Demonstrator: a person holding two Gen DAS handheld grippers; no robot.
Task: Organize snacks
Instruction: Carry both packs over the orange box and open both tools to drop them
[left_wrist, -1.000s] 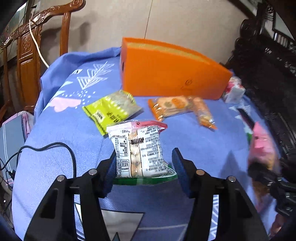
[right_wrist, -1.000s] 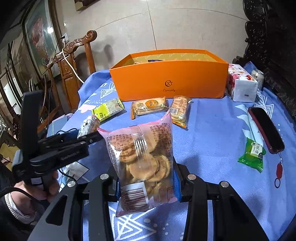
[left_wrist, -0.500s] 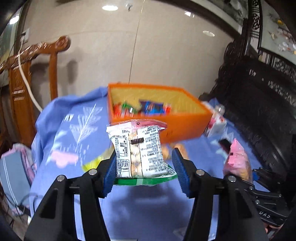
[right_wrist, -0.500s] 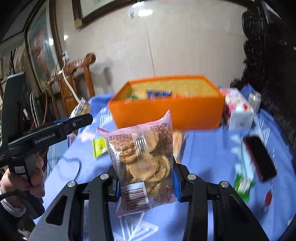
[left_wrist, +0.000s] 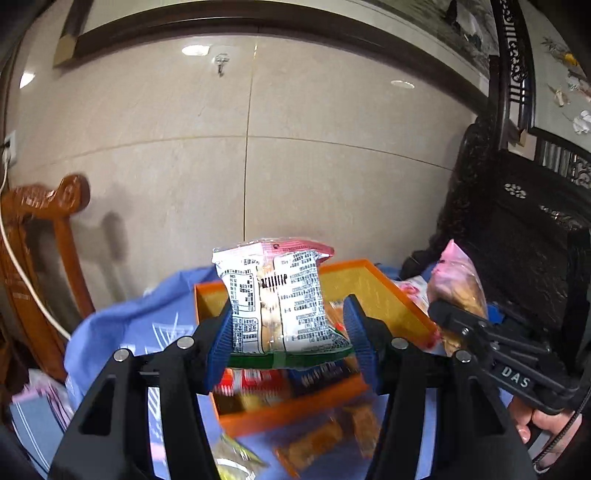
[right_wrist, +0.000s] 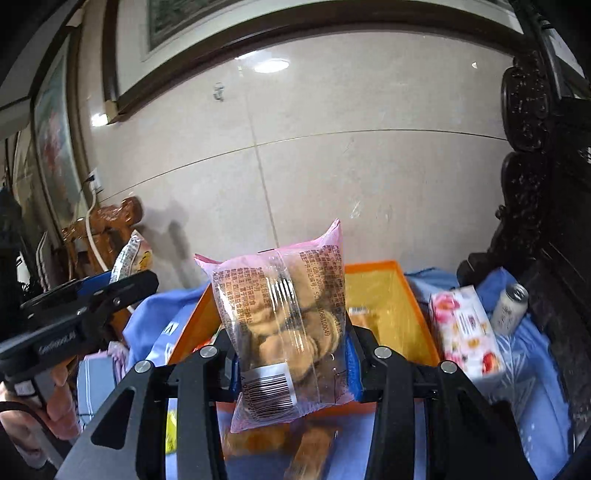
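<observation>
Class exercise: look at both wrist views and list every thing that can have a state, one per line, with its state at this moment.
Left gripper: shut on the white printed snack packet, held upright.
Right gripper: shut on the pink clear-fronted biscuit bag, upright.
Orange cardboard box: open-topped, some snacks inside.
Orange-wrapped snacks on the blue cloth: lying outside the box.
Small metal can: standing upright.
</observation>
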